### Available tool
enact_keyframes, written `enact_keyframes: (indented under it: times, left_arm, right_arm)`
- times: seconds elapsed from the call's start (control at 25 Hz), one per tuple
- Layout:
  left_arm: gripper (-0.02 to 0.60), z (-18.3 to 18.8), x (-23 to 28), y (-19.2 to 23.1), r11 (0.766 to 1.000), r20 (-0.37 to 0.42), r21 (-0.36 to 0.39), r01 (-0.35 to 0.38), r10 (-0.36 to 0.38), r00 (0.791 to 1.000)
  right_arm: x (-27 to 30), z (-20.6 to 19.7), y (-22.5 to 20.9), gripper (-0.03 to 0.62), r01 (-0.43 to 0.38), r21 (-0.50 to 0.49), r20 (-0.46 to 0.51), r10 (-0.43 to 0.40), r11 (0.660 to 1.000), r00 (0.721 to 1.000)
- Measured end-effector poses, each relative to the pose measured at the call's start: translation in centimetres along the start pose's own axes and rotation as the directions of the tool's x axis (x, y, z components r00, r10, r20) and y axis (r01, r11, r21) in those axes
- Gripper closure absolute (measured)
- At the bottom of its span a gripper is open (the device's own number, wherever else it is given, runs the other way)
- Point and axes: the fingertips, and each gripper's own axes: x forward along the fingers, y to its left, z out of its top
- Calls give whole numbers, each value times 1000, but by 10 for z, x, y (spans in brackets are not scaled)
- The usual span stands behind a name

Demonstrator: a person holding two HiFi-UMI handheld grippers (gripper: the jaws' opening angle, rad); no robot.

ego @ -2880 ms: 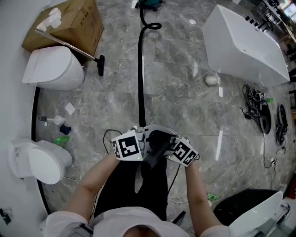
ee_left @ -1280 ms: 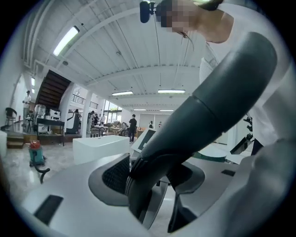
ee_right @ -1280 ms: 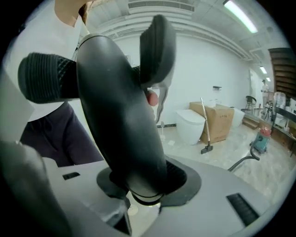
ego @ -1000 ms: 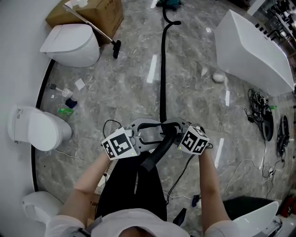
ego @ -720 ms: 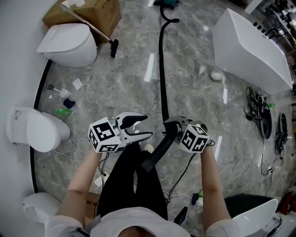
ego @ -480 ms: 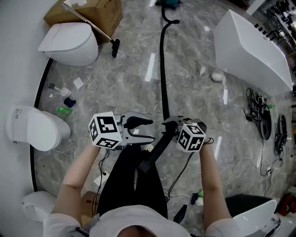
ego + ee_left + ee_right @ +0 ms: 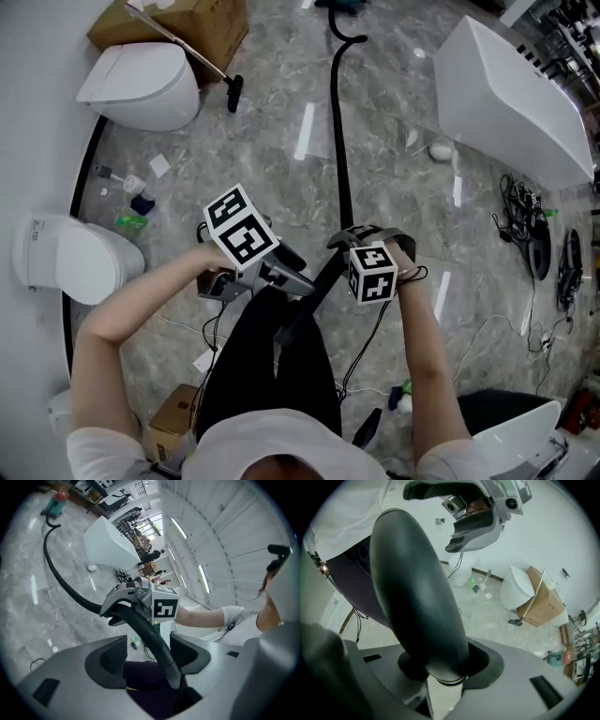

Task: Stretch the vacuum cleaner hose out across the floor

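The black vacuum hose (image 7: pixel 336 122) runs down the marble floor from the top of the head view to my right gripper (image 7: pixel 361 239). That gripper is shut on the hose's thick black handle tube (image 7: pixel 314 300), which fills the gap between its jaws in the right gripper view (image 7: pixel 412 597). My left gripper (image 7: pixel 286 274) has turned and points at the tube from the left. In the left gripper view the tube (image 7: pixel 154 639) passes between its jaws, which are opening and do not press on it. The hose (image 7: pixel 61 581) curves away behind the right gripper (image 7: pixel 123 607).
Two white toilets (image 7: pixel 141 84) (image 7: pixel 66 262) stand at the left, with a cardboard box (image 7: pixel 187 23) and a metal vacuum wand (image 7: pixel 202 56) behind. A white bathtub (image 7: pixel 511 98) and a tangle of cables (image 7: pixel 539 234) lie at the right. Small bottles (image 7: pixel 131 202) litter the floor.
One second ago both grippers were together at the hose end. The left one let go, swung out left, then turned back toward the handle tube. The right has kept its hold.
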Motion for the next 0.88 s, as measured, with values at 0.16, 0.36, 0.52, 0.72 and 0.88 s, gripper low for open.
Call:
enact_keyframes:
  times: [0.16, 0.36, 0.52, 0.72, 0.88]
  left_arm:
    - [195, -14, 13, 10, 999, -53, -47, 12, -14, 999]
    - [192, -26, 43, 15, 981, -61, -180, 75, -87, 994]
    - [388, -25, 49, 8, 957, 7, -234, 174, -177, 984]
    - [421, -10, 46, 10, 898, 297, -290, 331, -244, 923]
    - [431, 1, 38, 4, 838, 502, -268, 475, -299, 812]
  right_arm:
    - [7, 4, -6, 442, -10, -39, -49, 8, 999, 999]
    - [12, 13, -16, 442, -13, -84, -89, 6, 996, 996]
    - [16, 6, -17, 442, -12, -109, -131, -3, 994, 991]
    - [9, -1, -33, 441, 155, -90, -68, -161, 984, 985]
    - [-14, 0, -53, 429, 364, -17, 34, -363, 931, 931]
